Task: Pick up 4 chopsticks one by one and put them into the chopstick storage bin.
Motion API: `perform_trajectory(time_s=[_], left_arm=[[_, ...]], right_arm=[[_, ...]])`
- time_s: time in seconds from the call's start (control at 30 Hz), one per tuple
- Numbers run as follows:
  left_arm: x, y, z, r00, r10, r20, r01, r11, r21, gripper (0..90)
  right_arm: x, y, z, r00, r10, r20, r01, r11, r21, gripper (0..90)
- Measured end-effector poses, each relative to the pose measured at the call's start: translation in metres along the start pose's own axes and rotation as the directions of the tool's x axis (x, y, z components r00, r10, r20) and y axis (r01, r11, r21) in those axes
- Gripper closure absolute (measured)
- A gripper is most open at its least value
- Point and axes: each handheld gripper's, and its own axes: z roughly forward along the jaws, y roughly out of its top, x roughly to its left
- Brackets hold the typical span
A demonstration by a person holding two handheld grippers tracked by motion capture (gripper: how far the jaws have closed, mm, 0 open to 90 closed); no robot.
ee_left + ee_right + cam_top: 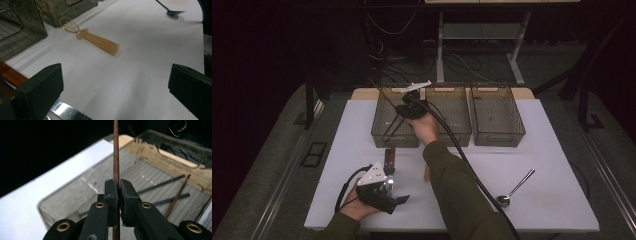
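Right hand-held gripper (116, 195) clamped on a thin brown wooden chopstick (116, 150), held over the leftmost clear smoked-plastic bin (382, 131) at the far side of the white worktop (532, 150). More dark and brown sticks (175, 197) lie inside that bin. Left hand-held gripper (398, 199) rests low near the worktop's near edge, jaws wide apart, nothing between them. A translucent amber-handled utensil (97, 41) lies ahead of it; a metal spoon (514, 189) lies to the right.
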Motion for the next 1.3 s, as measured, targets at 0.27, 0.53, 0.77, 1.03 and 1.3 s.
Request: perform_trajectory(time_s=[0.27, 0.53, 0.77, 1.03, 1.3], left_arm=[[0.000, 0.000, -0.001, 1.0000, 0.000, 0.001, 0.000, 1.0000, 0.000, 0.0], [0.001, 0.000, 0.000, 1.0000, 0.005, -0.002, -0.005, 1.0000, 0.006, 0.0], [0.001, -0.002, 0.000, 1.0000, -0.007, -0.006, 0.007, 1.0000, 0.004, 0.0], [0.002, -0.002, 0.000, 0.9997, -0.019, -0.014, 0.019, 0.9998, -0.003, 0.0], [0.004, -0.003, 0.000, 0.9995, -0.020, -0.025, 0.020, 0.9998, -0.001, 0.0]], right_arm=[[-0.004, -0.011, 0.011, 0.9980, 0.014, 0.062, -0.018, 0.997, 0.070, 62.5], [-0.014, -0.013, -0.007, 0.9982, 0.041, 0.045, -0.044, 0.997, 0.067, 44.3], [-0.021, -0.020, -0.028, 0.9989, 0.046, -0.001, -0.046, 0.997, 0.065, 38.3], [-0.031, -0.031, -0.059, 0.9987, 0.016, -0.048, -0.013, 0.998, 0.057, 32.0], [-0.040, -0.045, -0.094, 0.9977, 0.002, -0.068, -0.001, 1.000, 0.025, 27.2]])
